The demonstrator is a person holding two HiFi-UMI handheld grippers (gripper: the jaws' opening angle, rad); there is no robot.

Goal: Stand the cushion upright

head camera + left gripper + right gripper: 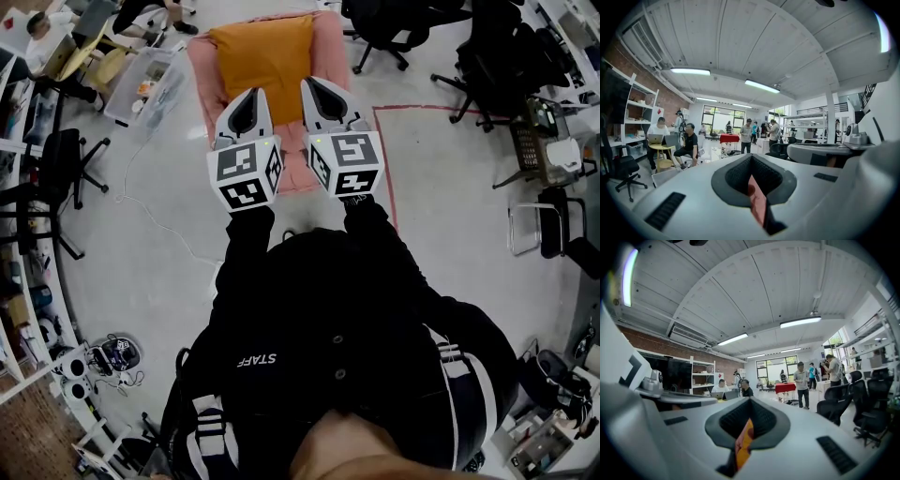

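an orange cushion (262,54) lies on a pink armchair (298,173) that stands on the grey floor (150,244), with pink showing along both its sides and in front of it. whether it lies flat or leans on the chair back cannot be told from above.

the person in a black jacket (337,319) holds both tools out side by side over the front of the chair. the left claw (254,92) has its jaws together, the tip over the cushion's near edge; in the left gripper view only a thin pink strip shows through the slit behind the tip. the right claw (315,82) is closed too, just beside the left one, tip over the cushion's near right corner; its own view shows a sliver of orange and pink through the slit. neither claw holds anything.

a clear plastic bin (150,84) sits left of the chair, and black office chairs (394,23) stand to the right.
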